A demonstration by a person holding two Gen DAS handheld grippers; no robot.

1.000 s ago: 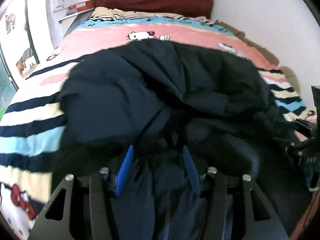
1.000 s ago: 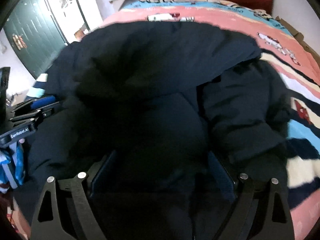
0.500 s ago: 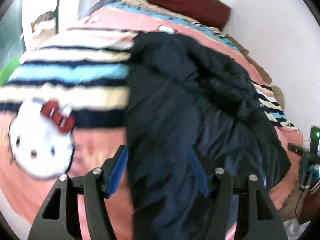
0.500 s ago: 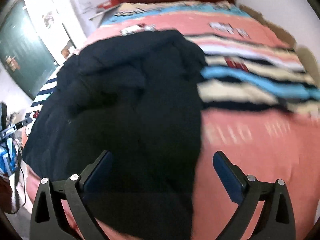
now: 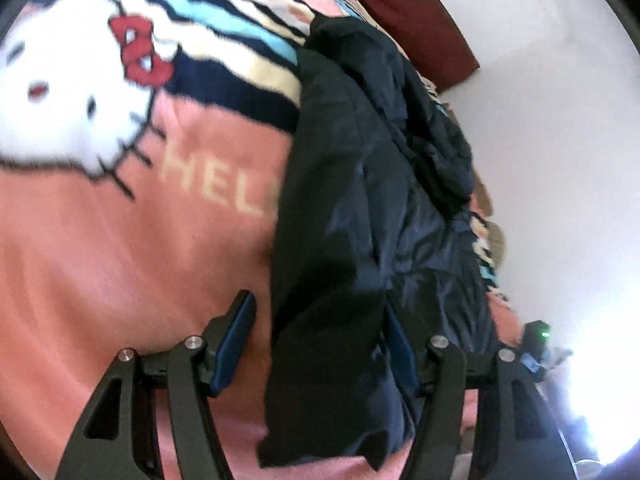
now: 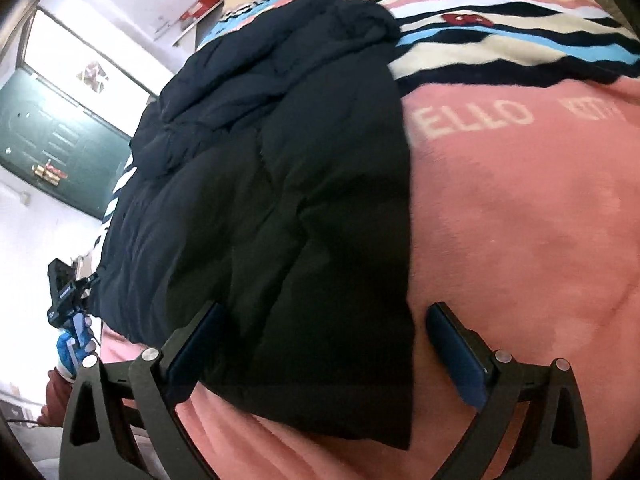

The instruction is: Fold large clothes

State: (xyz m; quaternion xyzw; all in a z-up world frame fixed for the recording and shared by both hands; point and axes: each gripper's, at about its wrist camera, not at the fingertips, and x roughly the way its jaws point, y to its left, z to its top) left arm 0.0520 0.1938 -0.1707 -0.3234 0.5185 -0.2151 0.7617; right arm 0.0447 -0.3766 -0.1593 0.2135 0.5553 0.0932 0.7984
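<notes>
A dark navy padded jacket (image 5: 360,200) lies spread along the pink cartoon-cat blanket (image 5: 120,248). In the left wrist view my left gripper (image 5: 320,308) hovers over the jacket's near left corner. The cloth edge lies between its blue pads (image 5: 234,344), and the left pad stands clear of the cloth. In the right wrist view the jacket (image 6: 280,180) ends in a straight right edge. My right gripper (image 6: 326,308) straddles that near right corner with its jaws wide, and its right pad (image 6: 456,356) is free over the blanket (image 6: 520,240).
A dark red headboard (image 5: 408,20) and a white wall (image 5: 560,120) close the far side. The other hand-held gripper shows at each view's edge: the right gripper (image 5: 536,340) and the left gripper (image 6: 68,300). A green door (image 6: 48,148) stands beyond the bed's left side.
Both grippers have slid apart, the left to the jacket's left edge and the right to its right edge, rolling as they went. Both pairs of jaws stand wider than a second ago.
</notes>
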